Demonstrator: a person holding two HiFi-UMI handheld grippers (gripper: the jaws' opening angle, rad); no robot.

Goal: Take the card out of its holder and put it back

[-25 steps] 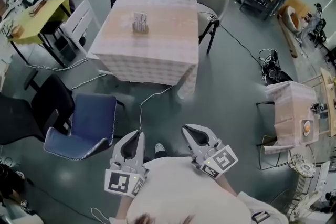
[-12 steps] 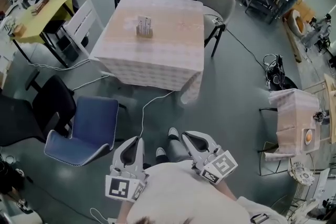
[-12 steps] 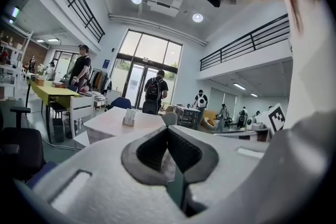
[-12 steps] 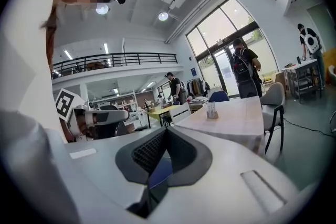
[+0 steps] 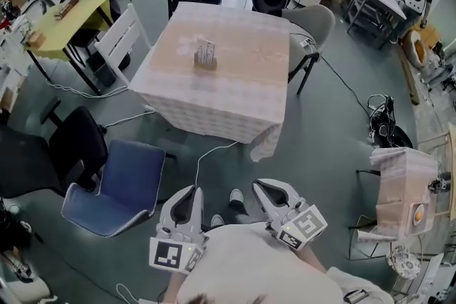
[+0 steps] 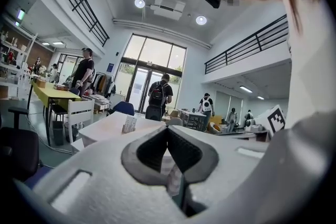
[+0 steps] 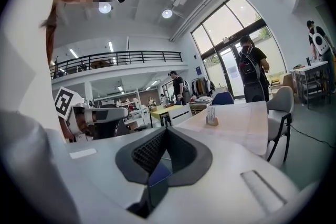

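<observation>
Since a second ago the table [image 5: 235, 82] with the card on it has slid lower and a little to the right in the head view, a pair of shoes [image 5: 226, 204] has come into sight on the floor between the two tools, and both tools have stayed low against the person's chest. At the left gripper [image 5: 190, 190] the jaws are pressed together tip to tip with nothing between them, as its own view shows; the right gripper [image 5: 259, 185] is closed in the same way and equally empty. Both point forward across grey floor toward the table, well apart from it. Just beyond the left gripper a blue chair [image 5: 121, 185] stands on the floor, with a black chair [image 5: 68, 142] to its left. A thin white cable [image 5: 206, 153] runs over the floor from the shoes toward the table's hanging cloth. On the cloth, toward the far left part of the top, the card [image 5: 206, 49] stands upright in its holder [image 5: 205, 64], untouched by either tool; both gripper views show it small and distant on the tabletop. A white chair [image 5: 121, 39] stands at the table's left side and a grey chair [image 5: 313, 25] at its right, with a yellow table [image 5: 60, 21] further left. Off to the right stands a small cloth-covered table [image 5: 399, 171]
</observation>
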